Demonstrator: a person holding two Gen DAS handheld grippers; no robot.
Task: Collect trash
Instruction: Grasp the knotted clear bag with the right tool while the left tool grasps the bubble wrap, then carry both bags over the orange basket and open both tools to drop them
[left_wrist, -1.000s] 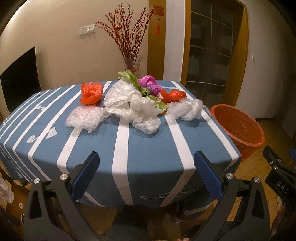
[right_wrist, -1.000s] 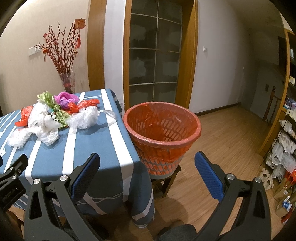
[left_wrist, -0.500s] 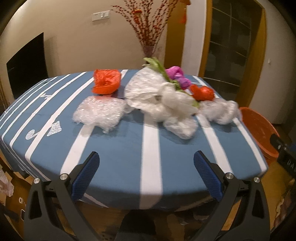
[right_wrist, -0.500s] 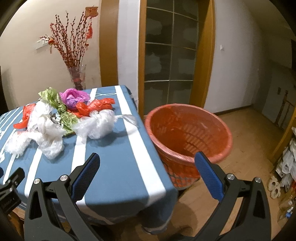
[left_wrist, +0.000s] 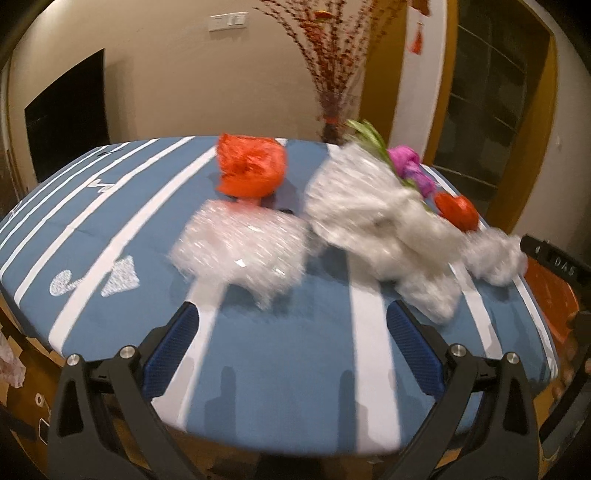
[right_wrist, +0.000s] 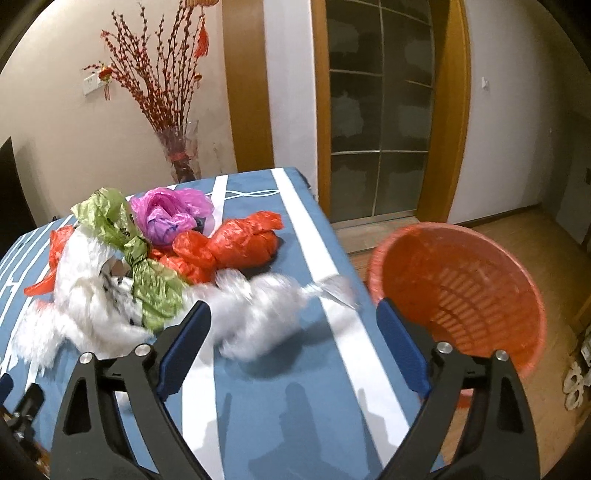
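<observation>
White plastic bags (left_wrist: 384, 221) are motion-blurred; basket (right_wrist: 461, 291) partly hidden.

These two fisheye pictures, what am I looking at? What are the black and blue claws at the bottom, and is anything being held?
The claws are handheld two-finger grippers, one in each of a person's hands, each carrying its own camera looking forward along its fingers. One picture comes from the left gripper, the other from the right gripper.

Both are open and hold nothing. They hover over a table with a blue striped cloth. On it lie crumpled plastic bags: a clear one, orange-red ones, a green one, a pink one and white ones. Beside the table stands an orange basket, probably meant for the trash.
</observation>
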